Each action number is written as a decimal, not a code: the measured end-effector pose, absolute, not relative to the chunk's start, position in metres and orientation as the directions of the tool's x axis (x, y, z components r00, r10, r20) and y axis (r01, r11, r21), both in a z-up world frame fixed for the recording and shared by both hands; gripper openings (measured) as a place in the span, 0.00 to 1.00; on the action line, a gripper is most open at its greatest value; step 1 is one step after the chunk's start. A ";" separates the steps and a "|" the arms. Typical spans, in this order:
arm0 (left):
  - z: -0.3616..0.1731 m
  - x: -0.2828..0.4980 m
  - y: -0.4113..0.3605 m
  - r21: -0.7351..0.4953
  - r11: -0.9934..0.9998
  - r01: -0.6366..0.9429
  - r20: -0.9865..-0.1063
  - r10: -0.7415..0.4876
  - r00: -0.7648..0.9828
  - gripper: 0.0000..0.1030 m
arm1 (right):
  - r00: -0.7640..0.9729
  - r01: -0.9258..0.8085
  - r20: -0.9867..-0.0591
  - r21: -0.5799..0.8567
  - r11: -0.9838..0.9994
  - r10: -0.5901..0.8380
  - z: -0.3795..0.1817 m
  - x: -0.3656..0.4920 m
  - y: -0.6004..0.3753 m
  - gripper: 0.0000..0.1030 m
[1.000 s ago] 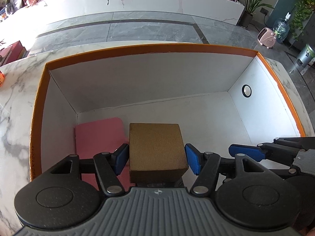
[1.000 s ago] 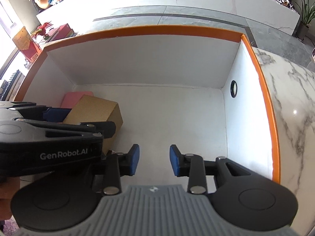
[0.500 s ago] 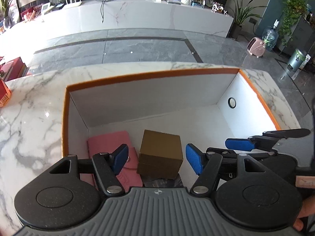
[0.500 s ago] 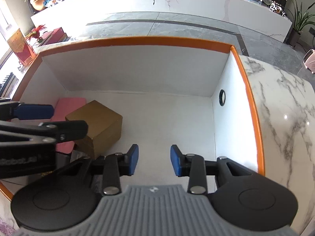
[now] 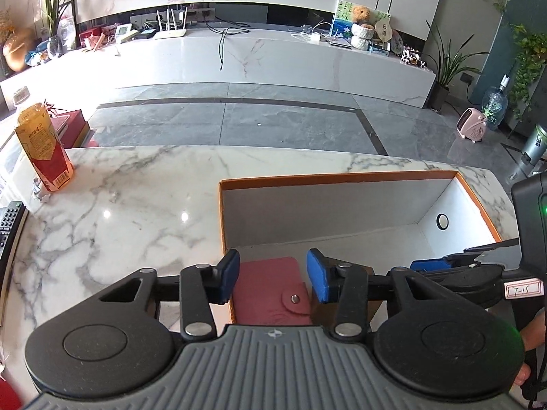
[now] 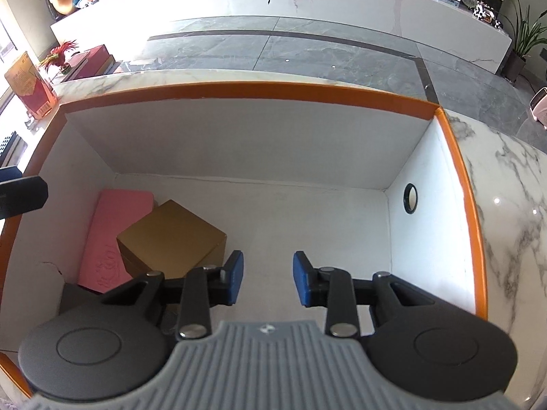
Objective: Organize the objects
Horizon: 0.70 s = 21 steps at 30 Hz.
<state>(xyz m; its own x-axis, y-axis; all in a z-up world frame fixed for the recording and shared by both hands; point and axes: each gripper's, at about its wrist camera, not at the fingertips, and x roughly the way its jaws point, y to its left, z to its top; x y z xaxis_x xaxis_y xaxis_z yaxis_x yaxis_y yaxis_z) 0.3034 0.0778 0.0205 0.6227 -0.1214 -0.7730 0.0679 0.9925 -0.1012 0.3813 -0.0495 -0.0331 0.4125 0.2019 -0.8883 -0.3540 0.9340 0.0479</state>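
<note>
An orange-rimmed white box point(image 5: 335, 179) point(image 6: 239, 89) stands on the marble table. Inside at its left lie a pink wallet point(image 5: 270, 290) point(image 6: 116, 232) and a gold-brown cube box point(image 6: 171, 235), touching each other. My left gripper point(image 5: 271, 278) is open and empty, high above the box's left edge, over the wallet. My right gripper point(image 6: 268, 282) is open and empty above the box's bare white floor, right of the gold box. The right gripper's fingers point(image 5: 430, 264) show in the left wrist view.
A drink carton point(image 5: 44, 147) stands at the table's far left, also in the right wrist view point(image 6: 29, 89). A remote control point(image 5: 8, 229) lies at the left edge. A round hole point(image 6: 410, 198) is in the box's right wall. Marble tabletop point(image 5: 119, 212) extends left of the box.
My left gripper let go of the gold box, rose and drew back to the left, out of the box. My right gripper rose slightly and stayed open.
</note>
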 end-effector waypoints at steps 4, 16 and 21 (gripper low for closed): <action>0.015 0.301 0.084 -0.125 0.990 0.070 -0.778 -0.142 0.612 0.38 | 0.407 -0.380 -0.893 0.024 0.925 0.191 -0.034 0.384 -0.038 0.32; 0.014 0.296 0.090 -0.174 0.981 0.082 -0.769 -0.188 0.611 0.36 | 0.377 -0.342 -0.880 0.157 0.926 0.288 -0.013 0.385 -0.044 0.45; 0.014 0.296 0.094 -0.196 0.978 0.073 -0.764 -0.199 0.614 0.36 | 0.283 -0.325 -0.883 0.280 0.903 0.375 -0.022 0.386 -0.039 0.52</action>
<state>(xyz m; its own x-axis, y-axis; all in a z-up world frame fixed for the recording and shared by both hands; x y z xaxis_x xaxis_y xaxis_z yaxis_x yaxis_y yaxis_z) 0.2958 0.0943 0.0144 0.6138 -0.1988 -0.7640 0.0728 0.9779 -0.1959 0.3856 -0.0389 -0.0219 0.2827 0.3752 -0.8828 -0.3253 0.9033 0.2798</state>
